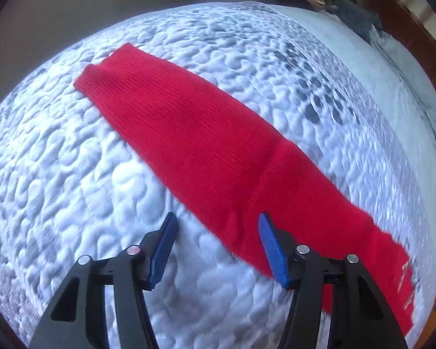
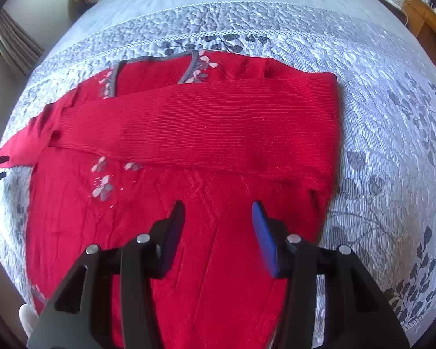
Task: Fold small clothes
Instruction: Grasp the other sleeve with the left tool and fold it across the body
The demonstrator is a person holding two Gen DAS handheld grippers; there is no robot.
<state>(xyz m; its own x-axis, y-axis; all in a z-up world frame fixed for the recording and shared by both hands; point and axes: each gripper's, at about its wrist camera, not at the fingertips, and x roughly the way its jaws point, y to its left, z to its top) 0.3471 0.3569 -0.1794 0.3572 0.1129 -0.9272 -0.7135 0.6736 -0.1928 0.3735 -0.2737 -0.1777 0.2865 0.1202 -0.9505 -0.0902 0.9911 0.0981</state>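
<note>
Right wrist view: my right gripper (image 2: 218, 226), jaws parted and empty, above the red ribbed-knit sweater (image 2: 165, 232) spread flat on the grey-white quilted bedspread (image 2: 392, 133), one sleeve (image 2: 206, 125) folded across the chest. Left gripper (image 1: 216, 241): likewise agape, nothing held, over the other sleeve. Handling, by my estimate: soft, light, limp, stretchy; pinch at hem or cuff edges. Grey floral trim shows in this view only; left view shows only a sleeve outstretched.

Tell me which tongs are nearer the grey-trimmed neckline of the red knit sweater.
Right. The right tongs hover open over the sweater's body below the neckline; the left tongs hover open by the outstretched sleeve.
</note>
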